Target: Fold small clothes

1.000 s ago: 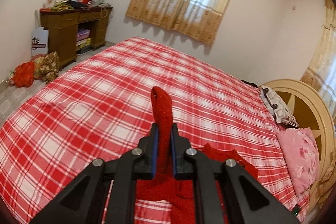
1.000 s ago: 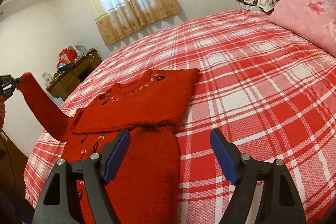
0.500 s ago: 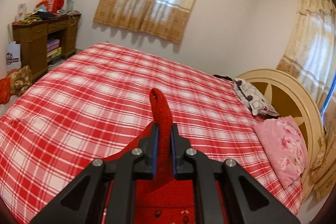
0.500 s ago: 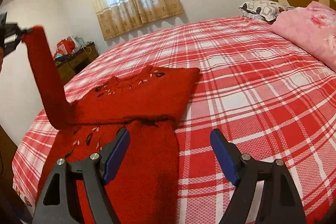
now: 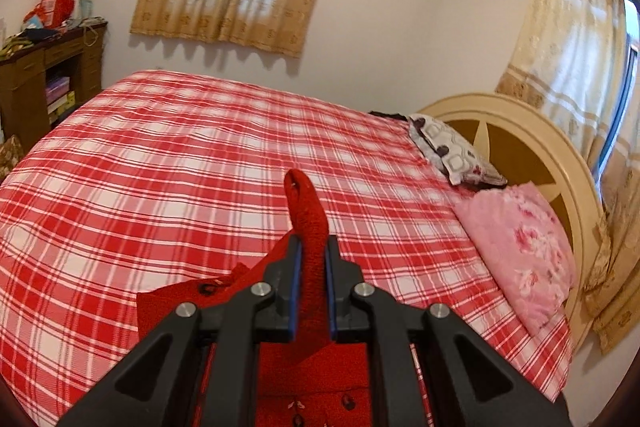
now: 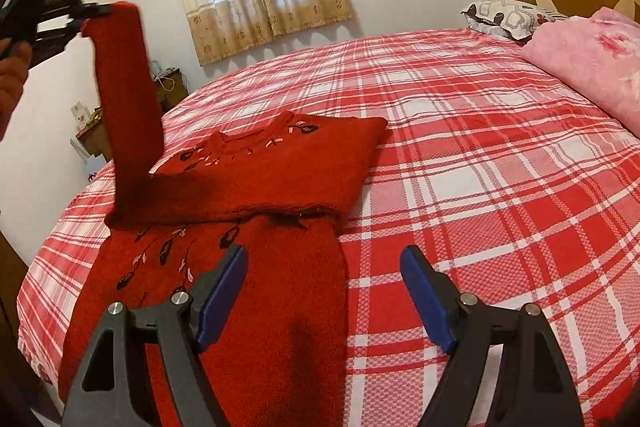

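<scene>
At the left, the left hand-held gripper [image 5: 311,277] was pinching the cuff of the sleeve [image 6: 127,95] between its blue pads, the sleeve hanging from it as a stiff, upright band over the bed [image 6: 500,167]. To do this step well, the sleeve probably needed carrying across the body in one smooth arc and laying flat along the folded edge, released only once it rested without a twist. The red sweater [image 6: 256,187] lay near the bed's near left edge, its upper part already doubled over the lower; it was a thick, fuzzy knit with dark leaf-and-vine embroidery, soft enough to sag and hold creases. The bedcover was a red and white woven plaid. To the right, the right hand-held gripper [image 6: 324,291] hovered spread wide and empty, just above the sweater's lower right edge.
</scene>
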`<state>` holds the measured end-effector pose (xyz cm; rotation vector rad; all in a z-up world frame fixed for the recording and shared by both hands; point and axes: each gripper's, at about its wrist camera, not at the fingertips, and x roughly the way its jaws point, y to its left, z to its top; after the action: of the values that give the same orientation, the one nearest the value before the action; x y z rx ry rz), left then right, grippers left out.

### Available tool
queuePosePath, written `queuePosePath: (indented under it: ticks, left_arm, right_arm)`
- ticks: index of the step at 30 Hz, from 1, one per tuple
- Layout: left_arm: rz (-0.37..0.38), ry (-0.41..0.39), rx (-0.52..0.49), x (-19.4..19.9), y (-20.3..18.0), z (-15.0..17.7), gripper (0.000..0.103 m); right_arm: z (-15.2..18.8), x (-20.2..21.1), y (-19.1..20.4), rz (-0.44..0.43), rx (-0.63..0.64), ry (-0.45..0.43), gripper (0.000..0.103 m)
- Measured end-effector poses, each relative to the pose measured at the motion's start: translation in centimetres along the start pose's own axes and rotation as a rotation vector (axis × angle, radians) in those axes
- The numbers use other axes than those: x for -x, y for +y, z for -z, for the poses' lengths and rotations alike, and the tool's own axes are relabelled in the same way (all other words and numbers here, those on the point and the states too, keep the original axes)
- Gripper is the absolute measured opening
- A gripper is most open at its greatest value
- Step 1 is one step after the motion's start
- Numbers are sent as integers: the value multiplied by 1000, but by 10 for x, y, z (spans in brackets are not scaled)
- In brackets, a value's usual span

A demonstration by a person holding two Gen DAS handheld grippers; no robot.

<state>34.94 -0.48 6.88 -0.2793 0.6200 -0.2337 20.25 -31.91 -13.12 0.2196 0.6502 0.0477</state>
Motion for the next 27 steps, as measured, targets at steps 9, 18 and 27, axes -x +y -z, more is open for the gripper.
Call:
queuePosePath:
  ticks: [9,18,27]
  left_arm:
    - [17,105,-96,-64,-41,55,11]
    - [-20,205,-296,-115,-81,122,36]
    - [-66,80,-406,-61,-45,142,75]
  right_arm:
    - [3,-10,0,-15,3,41,79]
    - [6,-17,4,-33,24,71,80]
    - [6,-15,5,-53,25,60,80]
